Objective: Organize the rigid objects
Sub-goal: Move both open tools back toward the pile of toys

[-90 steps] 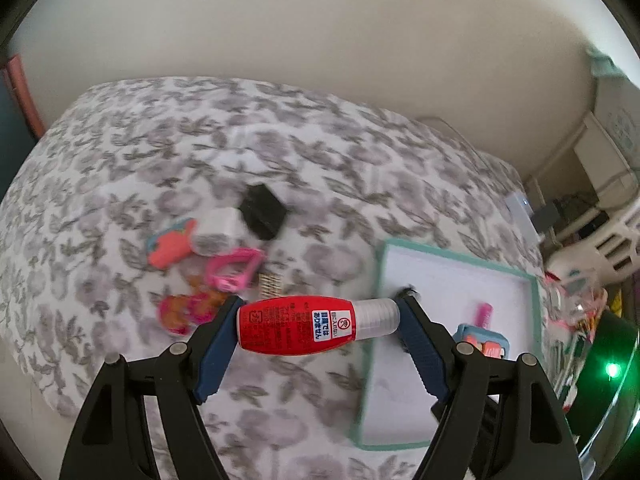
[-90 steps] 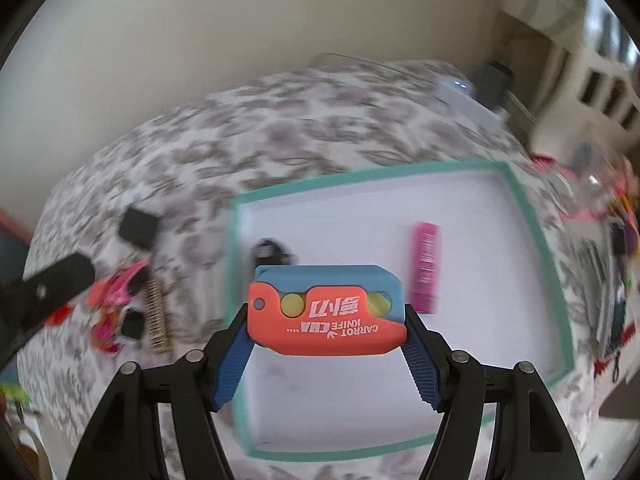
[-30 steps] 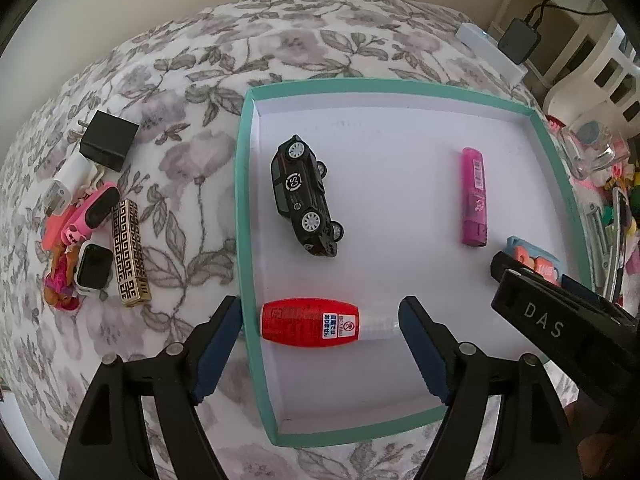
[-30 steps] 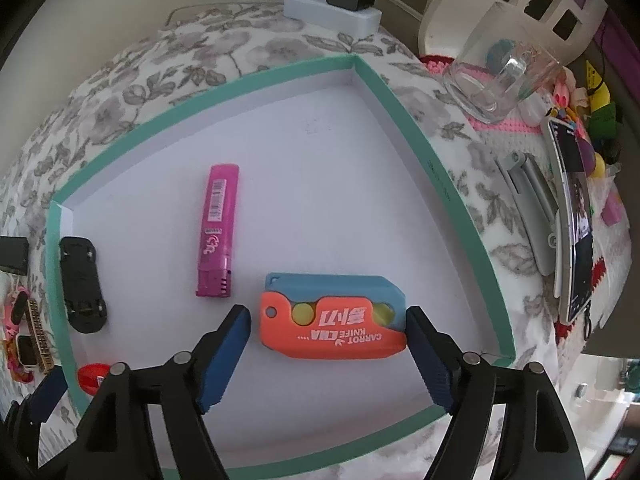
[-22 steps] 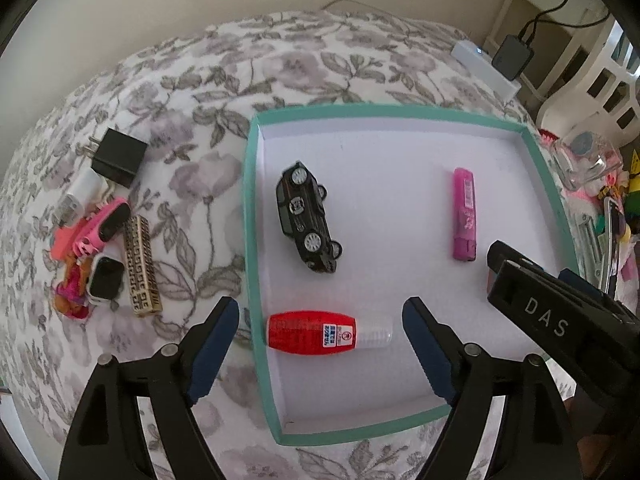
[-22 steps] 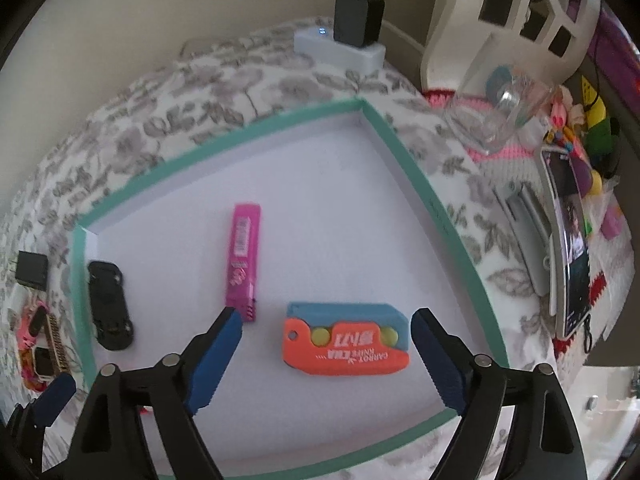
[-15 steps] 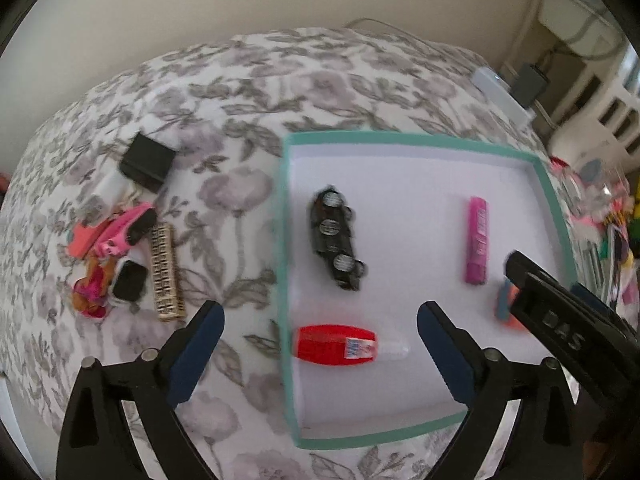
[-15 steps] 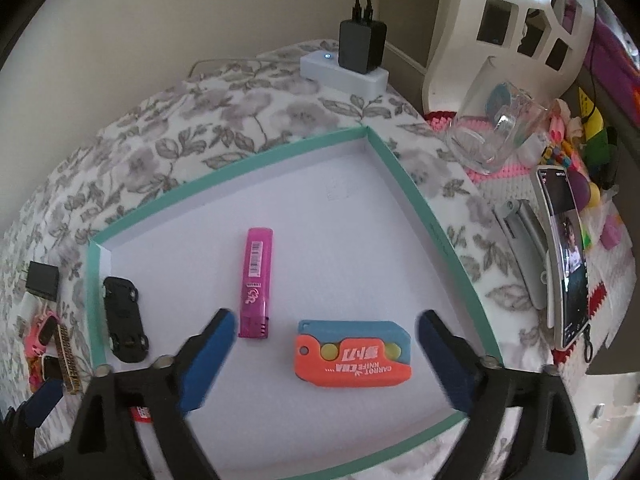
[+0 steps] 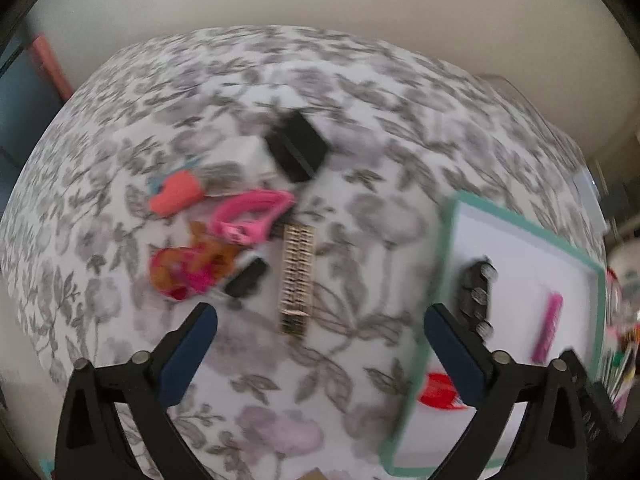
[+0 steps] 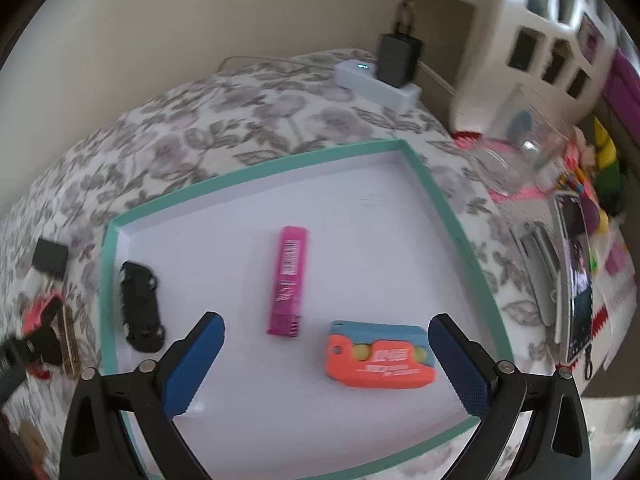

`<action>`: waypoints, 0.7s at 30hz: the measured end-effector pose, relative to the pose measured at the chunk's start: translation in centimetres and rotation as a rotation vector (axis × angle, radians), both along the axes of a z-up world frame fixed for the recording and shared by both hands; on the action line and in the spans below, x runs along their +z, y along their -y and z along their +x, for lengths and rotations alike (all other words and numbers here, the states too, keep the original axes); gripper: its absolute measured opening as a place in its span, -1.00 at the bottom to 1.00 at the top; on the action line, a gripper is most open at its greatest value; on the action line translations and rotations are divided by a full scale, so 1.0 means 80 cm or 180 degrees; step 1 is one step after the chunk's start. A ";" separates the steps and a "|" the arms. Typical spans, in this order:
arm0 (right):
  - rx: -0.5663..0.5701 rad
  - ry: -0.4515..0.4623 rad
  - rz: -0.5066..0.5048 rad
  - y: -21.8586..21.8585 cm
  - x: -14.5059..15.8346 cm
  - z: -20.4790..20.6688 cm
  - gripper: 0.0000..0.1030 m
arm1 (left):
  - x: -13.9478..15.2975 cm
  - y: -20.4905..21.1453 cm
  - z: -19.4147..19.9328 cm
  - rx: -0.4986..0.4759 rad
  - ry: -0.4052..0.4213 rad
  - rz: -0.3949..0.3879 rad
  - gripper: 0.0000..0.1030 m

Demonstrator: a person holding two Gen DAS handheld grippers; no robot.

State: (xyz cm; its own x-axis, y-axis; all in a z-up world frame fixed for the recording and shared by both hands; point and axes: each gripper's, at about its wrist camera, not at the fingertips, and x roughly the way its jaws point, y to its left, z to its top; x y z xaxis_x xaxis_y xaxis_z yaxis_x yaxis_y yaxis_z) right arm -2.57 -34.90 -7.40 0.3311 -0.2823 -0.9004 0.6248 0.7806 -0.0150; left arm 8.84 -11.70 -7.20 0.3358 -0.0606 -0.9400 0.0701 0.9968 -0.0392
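Both handheld grippers stood empty above a flower-patterned grey and white bedspread [image 9: 328, 76]. The left gripper [image 9: 320, 342] was opening, its blue-padded jaws spread wide with only bedding between them. Just ahead of its fingers lay a slim gold-and-black patterned bar [image 9: 297, 278]; farther ahead and toward the left finger sat a blurred cluster: a bright pink plastic clip [image 9: 250, 216], an orange carrot-shaped toy [image 9: 175, 197], a small black square block [image 9: 246, 283] and a black cube-shaped charger [image 9: 296, 151]. Beyond the right finger was the shallow white tray with a teal rim [image 9: 524, 224], a red bottle [image 9: 438, 392] partly hidden behind that finger. The right gripper [image 10: 326, 360] hovered over the same tray [image 10: 256, 170], jaws parted wide, gripping nothing. An orange and blue plastic folding cutter [image 10: 380, 356] rested on the tray floor just inside the right finger, apart from the pad. A pink rectangular lighter-shaped stick [image 10: 289, 284] lay ahead between the fingers, and a black toy car [image 10: 140, 308] lay beyond the left finger.
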 end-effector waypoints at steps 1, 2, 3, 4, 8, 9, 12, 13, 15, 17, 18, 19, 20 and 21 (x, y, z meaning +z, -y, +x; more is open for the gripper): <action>0.0049 0.0003 -0.0005 -0.005 0.000 0.003 1.00 | 0.001 -0.008 0.002 0.0051 0.0005 -0.0008 1.00; 0.0098 0.0010 0.0000 -0.010 0.000 0.006 1.00 | 0.002 -0.017 0.005 0.0117 0.0009 -0.0011 1.00; 0.0147 0.0019 0.0008 -0.016 0.000 0.009 1.00 | 0.002 -0.028 0.009 0.0195 0.0019 -0.0013 1.00; 0.0180 0.0025 0.0015 -0.021 0.000 0.012 1.00 | 0.003 -0.037 0.012 0.0248 0.0026 -0.0016 1.00; 0.0366 0.0066 0.0047 -0.045 0.002 0.026 1.00 | 0.009 -0.068 0.022 0.0416 0.0088 -0.0005 1.00; 0.0411 0.0098 0.0058 -0.051 0.004 0.029 1.00 | 0.011 -0.077 0.025 0.0462 0.0121 0.0022 1.00; 0.0530 0.0236 0.0094 -0.070 0.016 0.039 1.00 | 0.015 -0.100 0.034 0.0606 0.0171 0.0015 1.00; 0.0563 0.0272 0.0106 -0.075 0.019 0.042 1.00 | 0.015 -0.108 0.038 0.0646 0.0148 -0.0019 1.00; 0.0652 0.0349 0.0135 -0.089 0.026 0.051 1.00 | 0.013 -0.122 0.045 0.0710 0.0109 -0.0042 1.00; 0.0740 0.0388 0.0145 -0.103 0.030 0.059 1.00 | 0.013 -0.135 0.049 0.0785 0.0089 -0.0048 1.00; 0.0806 0.0402 0.0135 -0.112 0.032 0.065 1.00 | 0.013 -0.142 0.052 0.0827 0.0069 -0.0055 1.00; 0.0855 0.0410 0.0122 -0.118 0.033 0.070 1.00 | 0.012 -0.148 0.053 0.0861 0.0053 -0.0063 1.00; 0.0916 0.0411 0.0105 -0.127 0.034 0.075 1.00 | 0.012 -0.154 0.056 0.0899 0.0043 -0.0075 1.00; 0.0985 0.0409 0.0090 -0.136 0.034 0.082 1.00 | 0.011 -0.163 0.058 0.0948 0.0031 -0.0088 1.00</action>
State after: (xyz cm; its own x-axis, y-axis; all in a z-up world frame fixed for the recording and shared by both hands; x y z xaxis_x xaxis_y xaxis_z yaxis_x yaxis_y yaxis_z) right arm 3.95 -24.04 -4.69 0.5086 -0.1260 -0.8517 0.3535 0.9326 0.0730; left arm 13.49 1.32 -6.31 0.3516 0.0164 -0.9360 -0.2247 0.9721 -0.0673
